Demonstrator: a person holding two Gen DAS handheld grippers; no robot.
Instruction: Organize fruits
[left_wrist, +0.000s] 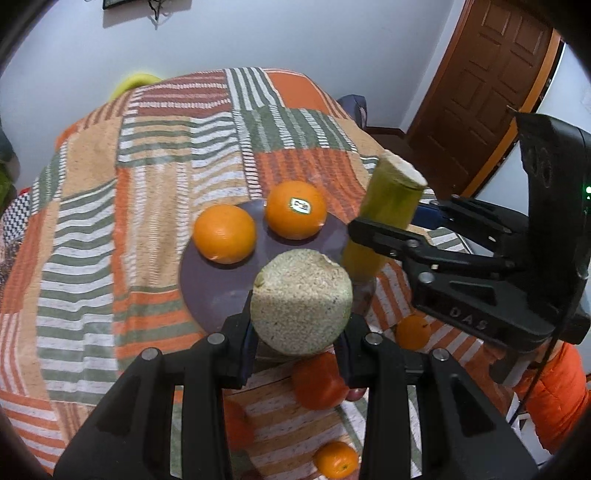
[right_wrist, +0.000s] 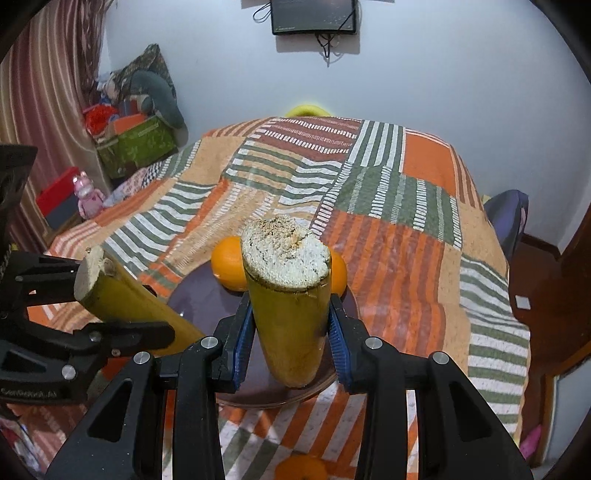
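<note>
A dark purple plate (left_wrist: 207, 291) on the striped tablecloth holds two oranges (left_wrist: 224, 233) (left_wrist: 295, 209). My left gripper (left_wrist: 295, 339) is shut on a yellow-green cut stalk piece (left_wrist: 301, 301), its pale cut end facing the camera, above the plate's near edge. My right gripper (right_wrist: 291, 332) is shut on a second stalk piece (right_wrist: 290, 295), held upright over the plate (right_wrist: 199, 306); it also shows in the left wrist view (left_wrist: 391, 199). The left-held stalk (right_wrist: 122, 291) shows at the left of the right wrist view. The oranges (right_wrist: 229, 267) sit behind the right-held stalk.
Several smaller oranges and tangerines (left_wrist: 412, 332) (left_wrist: 319, 380) (left_wrist: 336, 459) lie on the cloth below the grippers. One tangerine (right_wrist: 301, 467) lies near the table's front edge. A wooden door (left_wrist: 480, 85) stands at right. Boxes and clutter (right_wrist: 136, 140) lie at the left wall.
</note>
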